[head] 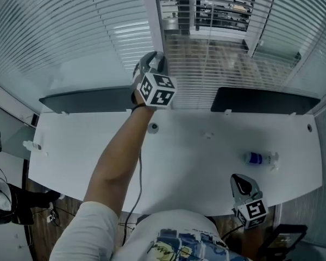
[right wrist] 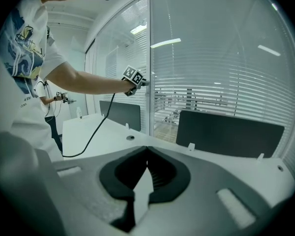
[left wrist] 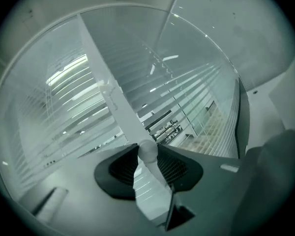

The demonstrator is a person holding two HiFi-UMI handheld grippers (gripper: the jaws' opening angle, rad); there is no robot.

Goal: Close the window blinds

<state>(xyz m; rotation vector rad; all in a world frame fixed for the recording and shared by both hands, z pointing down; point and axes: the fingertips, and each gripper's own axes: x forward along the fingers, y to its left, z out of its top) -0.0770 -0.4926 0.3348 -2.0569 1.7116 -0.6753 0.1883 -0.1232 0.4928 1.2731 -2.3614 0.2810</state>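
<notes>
You're on the twisting step: at 11 o'clock in the head view your left gripper (head: pixel 154 60) is clamped on the rounded end of the wand (left wrist: pixel 148 151), a slim, smooth white rod, likely hard plastic. At 12 to 1 o'clock the blinds (head: pixel 217 64), thin flat horizontal slats, let the room beyond show through, so the next move probably calls for rolling your wrist about the wand with a firm pinch. At 5 o'clock, by the smooth white table (head: pixel 195 162), your right gripper (head: pixel 242 181) is pinched together on nothing.
</notes>
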